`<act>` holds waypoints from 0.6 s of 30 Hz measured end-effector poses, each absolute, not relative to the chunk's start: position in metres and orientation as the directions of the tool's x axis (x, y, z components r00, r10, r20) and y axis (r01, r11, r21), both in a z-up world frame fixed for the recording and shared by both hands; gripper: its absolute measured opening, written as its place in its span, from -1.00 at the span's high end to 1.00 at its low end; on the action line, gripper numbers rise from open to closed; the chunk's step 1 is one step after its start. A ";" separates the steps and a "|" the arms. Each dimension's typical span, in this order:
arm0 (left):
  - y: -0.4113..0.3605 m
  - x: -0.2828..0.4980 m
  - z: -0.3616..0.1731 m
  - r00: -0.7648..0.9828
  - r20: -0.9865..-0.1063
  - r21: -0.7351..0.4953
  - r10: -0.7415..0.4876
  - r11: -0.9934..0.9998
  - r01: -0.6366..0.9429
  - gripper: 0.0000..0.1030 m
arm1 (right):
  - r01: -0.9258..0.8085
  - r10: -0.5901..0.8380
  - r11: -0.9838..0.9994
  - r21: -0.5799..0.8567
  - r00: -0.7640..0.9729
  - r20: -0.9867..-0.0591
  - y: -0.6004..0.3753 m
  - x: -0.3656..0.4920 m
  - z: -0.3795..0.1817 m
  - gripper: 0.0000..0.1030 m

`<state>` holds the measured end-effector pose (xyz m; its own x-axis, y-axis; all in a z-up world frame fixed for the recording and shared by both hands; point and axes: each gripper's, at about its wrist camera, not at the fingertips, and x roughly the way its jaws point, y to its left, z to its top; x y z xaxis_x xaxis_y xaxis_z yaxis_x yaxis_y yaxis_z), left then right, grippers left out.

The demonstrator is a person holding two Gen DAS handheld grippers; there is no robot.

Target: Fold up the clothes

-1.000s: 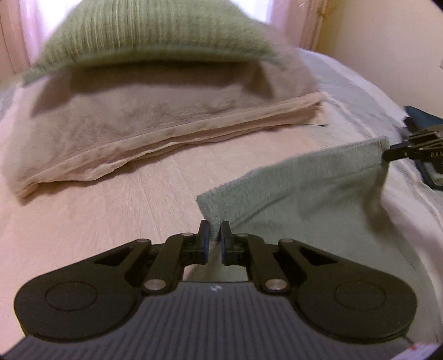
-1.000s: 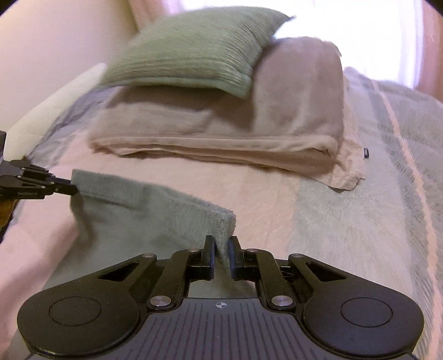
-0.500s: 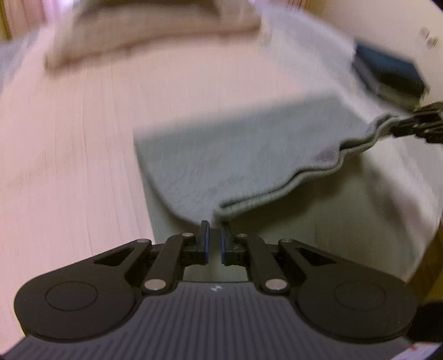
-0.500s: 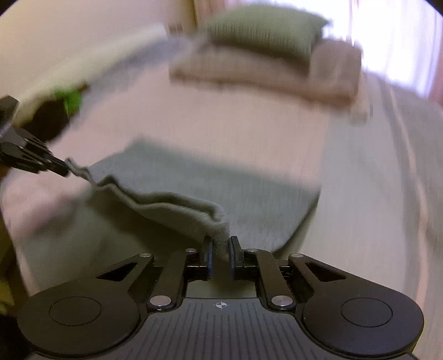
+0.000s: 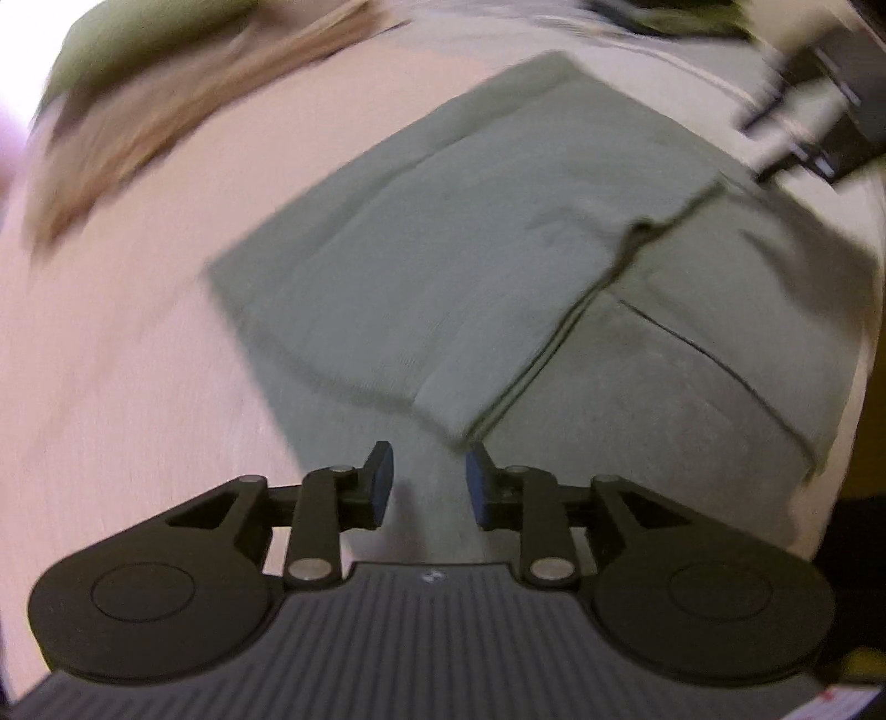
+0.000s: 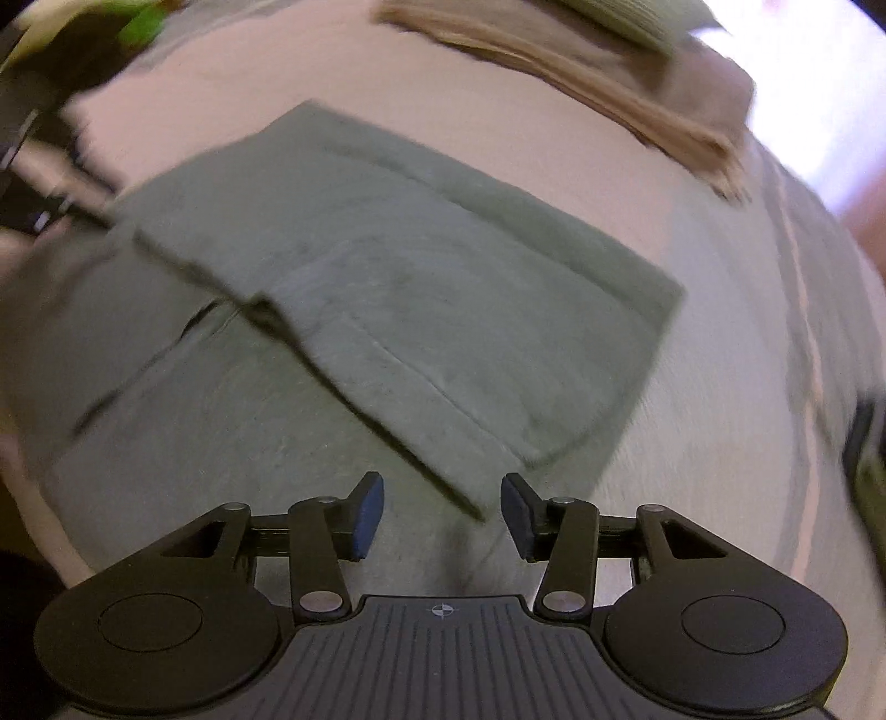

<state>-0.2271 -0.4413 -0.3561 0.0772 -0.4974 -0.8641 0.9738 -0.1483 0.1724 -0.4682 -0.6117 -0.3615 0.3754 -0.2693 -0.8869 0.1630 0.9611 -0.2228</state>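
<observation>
One bed (image 5: 111, 343), one grey-green garment (image 5: 443, 266) lying folded over itself near its front edge.
My two grippers, left gripper (image 5: 429, 484) and right gripper (image 6: 441, 518), both hover spread apart and empty, just short of the garment's folded-over corners; two pillows (image 6: 609, 61) are stacked at the far end.

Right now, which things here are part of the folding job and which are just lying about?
Part of the job:
- green cloth, folded over on the bed
- left gripper, open
- right gripper, open

Lying about:
- tan blanket at the head of the bed
- green pillow on top of it
- bedspread
</observation>
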 end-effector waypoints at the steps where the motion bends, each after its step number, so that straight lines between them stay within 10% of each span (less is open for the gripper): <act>1: -0.448 -0.234 -0.361 0.068 -0.862 0.194 -0.503 -0.201 0.960 0.49 | 0.129 -0.266 0.964 -0.234 0.379 -0.886 -0.612 -0.466 -0.368 0.13; 14: -0.462 -0.284 -0.414 0.171 -0.829 0.498 -0.532 -0.566 0.656 0.36 | -0.290 -0.333 0.835 -0.468 0.411 -0.849 -0.599 -0.458 -0.438 0.13; 18: -0.456 -0.291 -0.414 0.180 -0.827 0.516 -0.533 -0.592 0.619 0.72 | -0.263 -0.326 0.848 -0.460 0.425 -0.844 -0.608 -0.467 -0.435 0.83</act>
